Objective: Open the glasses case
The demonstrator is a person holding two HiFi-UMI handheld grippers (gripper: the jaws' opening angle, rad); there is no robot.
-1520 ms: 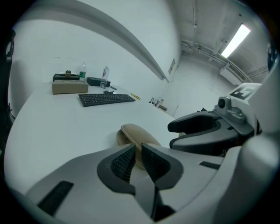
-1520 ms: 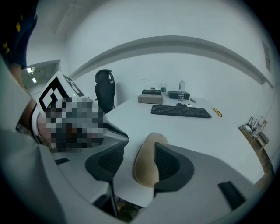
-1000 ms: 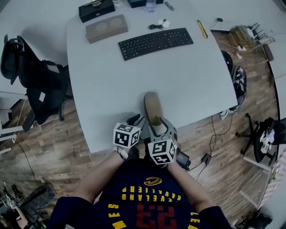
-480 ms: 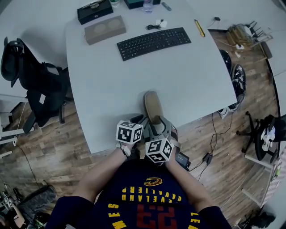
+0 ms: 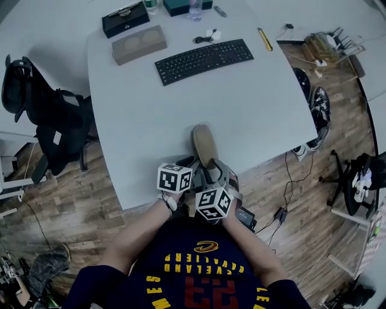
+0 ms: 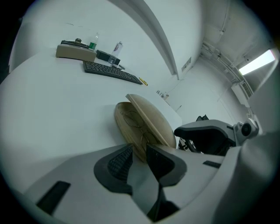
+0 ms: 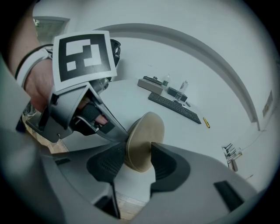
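A tan oval glasses case (image 5: 205,145) lies at the near edge of the white table (image 5: 259,114). In the left gripper view its lid (image 6: 153,118) stands ajar over the lower shell, and thin wire glasses (image 6: 131,121) show inside. My left gripper (image 6: 139,155) is shut on the near end of the lower shell. The right gripper (image 7: 136,159) sits just right of it; its jaws have just been closing, and the lid's near end (image 7: 143,138) is between the pads, touching both. In the head view both grippers (image 5: 202,169) meet at the case's near end.
A black keyboard (image 5: 204,60), a cardboard box (image 5: 139,43), a black box (image 5: 125,18) and a yellow cutter (image 5: 265,39) lie at the table's far side. A black office chair (image 5: 42,121) stands to the left. Cables and a charger (image 5: 247,218) lie on the wooden floor.
The right gripper has rolled, turning its marker cube, and its jaws have drawn in around the case's near end. The left gripper and the case have stayed in place.
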